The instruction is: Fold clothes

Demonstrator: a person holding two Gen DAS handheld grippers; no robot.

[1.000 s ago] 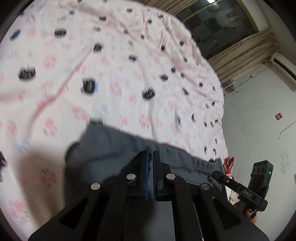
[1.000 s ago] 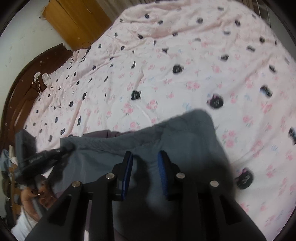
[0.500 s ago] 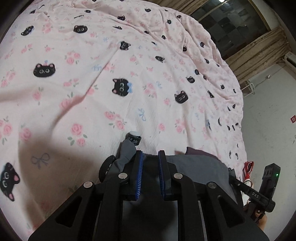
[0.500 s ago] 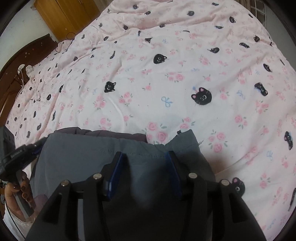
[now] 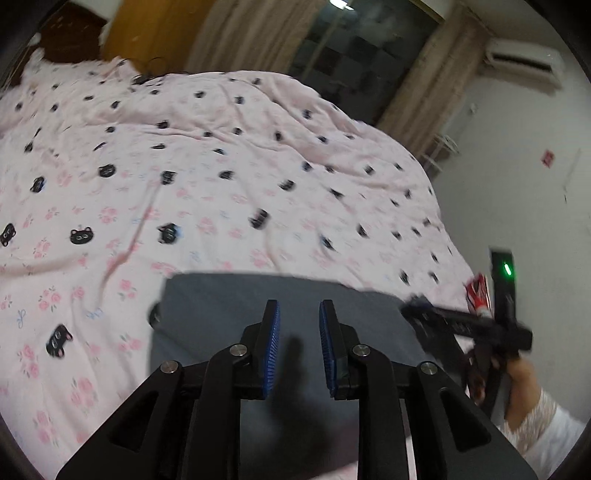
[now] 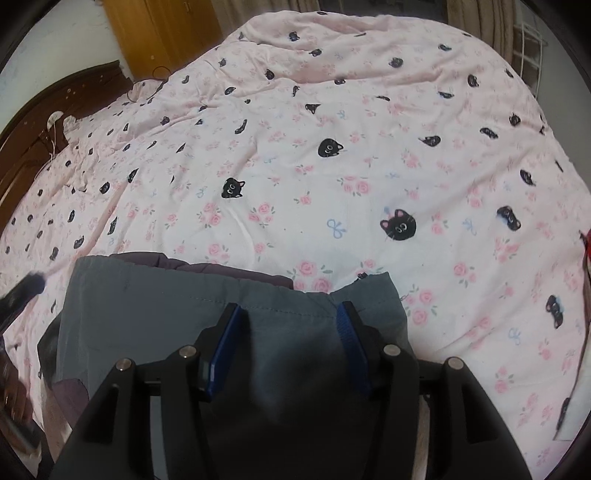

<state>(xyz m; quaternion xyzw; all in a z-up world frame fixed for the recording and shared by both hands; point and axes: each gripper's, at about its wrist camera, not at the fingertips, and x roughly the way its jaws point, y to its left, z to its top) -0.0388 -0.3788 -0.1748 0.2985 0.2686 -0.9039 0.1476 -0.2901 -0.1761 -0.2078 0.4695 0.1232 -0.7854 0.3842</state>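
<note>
Grey garment [image 6: 192,314], folded flat on the bed [image 6: 332,166] at its near edge; left tool [image 5: 297,314] and right tool [image 6: 290,314] both opening above it, nothing gripped. Best practice, by judgement: lift both clear without snagging the fold. Near edge hidden behind tools; left view blurred.

A wide bed under a pale pink quilt printed with black cat faces and roses [image 5: 229,177] is filling most of the room. Behind the bed, a dark brown carved wooden headboard [image 6: 33,122] is curving up, and an orange-brown wooden wardrobe [image 6: 162,33] is standing beside it. Beyond the bed's far edge, beige pleated curtains [image 5: 432,85] are framing a dark window [image 5: 354,48]. A white wall-mounted air conditioner [image 5: 524,62] is hanging above the bed's right side on a white wall [image 5: 517,166].
</note>
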